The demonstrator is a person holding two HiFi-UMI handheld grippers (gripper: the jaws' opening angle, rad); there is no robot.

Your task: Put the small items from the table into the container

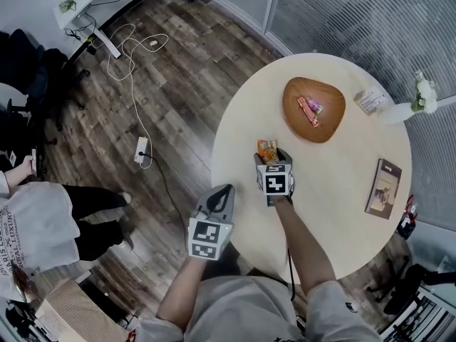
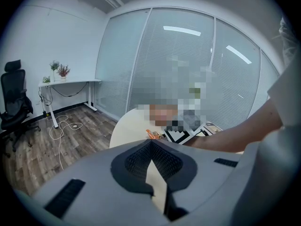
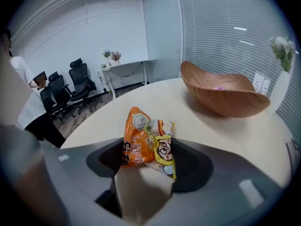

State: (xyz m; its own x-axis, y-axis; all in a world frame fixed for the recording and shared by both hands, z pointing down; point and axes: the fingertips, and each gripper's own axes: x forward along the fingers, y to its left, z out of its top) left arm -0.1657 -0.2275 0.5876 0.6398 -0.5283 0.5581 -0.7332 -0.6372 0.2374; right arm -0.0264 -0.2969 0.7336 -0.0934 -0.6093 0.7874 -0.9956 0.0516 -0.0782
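Note:
My right gripper (image 1: 270, 155) (image 3: 149, 166) is over the near middle of the round white table (image 1: 335, 191), shut on an orange and yellow snack packet (image 1: 267, 149) (image 3: 146, 140); the packet stands crumpled between the pads, its lower edge on or just above the tabletop. Beyond it sits the brown wooden bowl (image 1: 293, 116) (image 3: 221, 97), with a couple of small wrapped snacks (image 1: 310, 109) inside. Off the table's near left edge, over the floor, my left gripper (image 1: 222, 192) (image 2: 151, 144) hangs with its tips together and nothing between them.
A dark booklet (image 1: 383, 188) lies at the table's right side. A small card (image 1: 370, 100) and a white vase with flowers (image 1: 423, 95) stand at the far right. On the floor to the left are a power strip and cables (image 1: 142, 149), and a person (image 1: 43, 223) stands there.

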